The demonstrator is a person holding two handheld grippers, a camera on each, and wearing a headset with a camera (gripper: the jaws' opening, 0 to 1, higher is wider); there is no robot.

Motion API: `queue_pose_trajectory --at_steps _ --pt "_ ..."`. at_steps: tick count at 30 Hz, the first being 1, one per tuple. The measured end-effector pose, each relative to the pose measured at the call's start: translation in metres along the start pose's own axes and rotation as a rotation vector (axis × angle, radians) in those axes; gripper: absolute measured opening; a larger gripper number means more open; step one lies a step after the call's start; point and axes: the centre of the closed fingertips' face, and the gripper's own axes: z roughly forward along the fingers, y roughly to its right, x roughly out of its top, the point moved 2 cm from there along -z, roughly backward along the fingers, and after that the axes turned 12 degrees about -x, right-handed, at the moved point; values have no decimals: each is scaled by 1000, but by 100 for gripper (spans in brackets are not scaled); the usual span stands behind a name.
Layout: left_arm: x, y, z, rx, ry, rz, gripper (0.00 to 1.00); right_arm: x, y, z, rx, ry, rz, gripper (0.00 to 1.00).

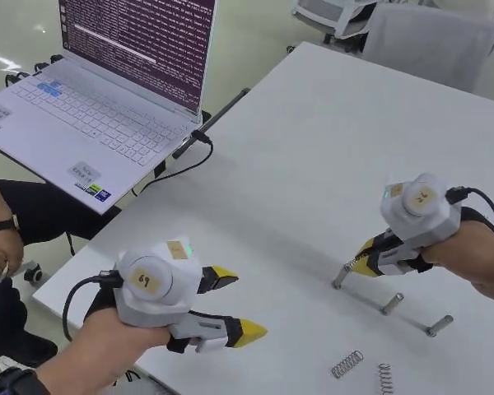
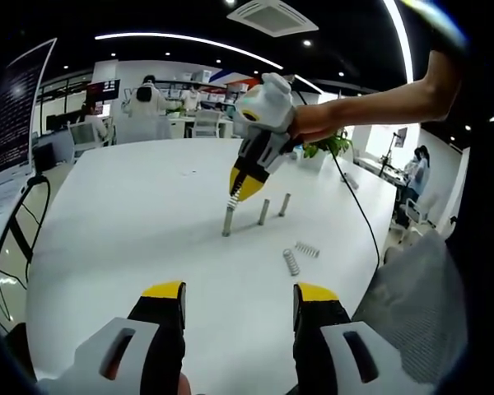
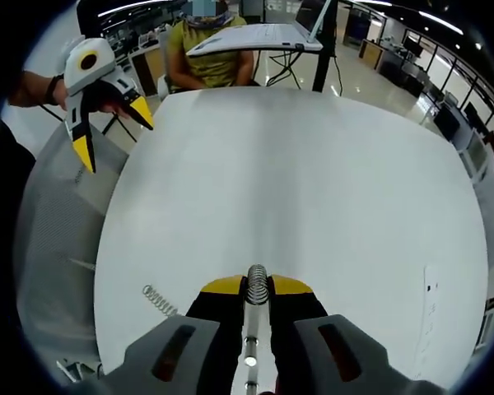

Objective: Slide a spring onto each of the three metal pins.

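So the right gripper (image 3: 257,290) is clamped on a spring (image 3: 257,278) right at its yellow tips. The left gripper view adds what that close-up doesn't: the spring reaches down from the tips to the top of the first pin (image 2: 228,222), with the second pin (image 2: 264,211) and third pin (image 2: 285,204) bare in a row just beside it. The left gripper (image 2: 239,292) sits well back with its jaws wide apart and nothing in them, and two loose springs (image 2: 291,262) lie on the table (image 2: 132,214) between it and the pins.
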Motion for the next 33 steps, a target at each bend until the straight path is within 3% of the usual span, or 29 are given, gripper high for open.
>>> queue_pose_trajectory --at_steps 20,33 --pt "0 -2 0 0 2 -6 47 2 5 11 17 -54 -95 8" --pt "1 0 4 -12 -4 2 47 1 1 13 34 -101 -178 8"
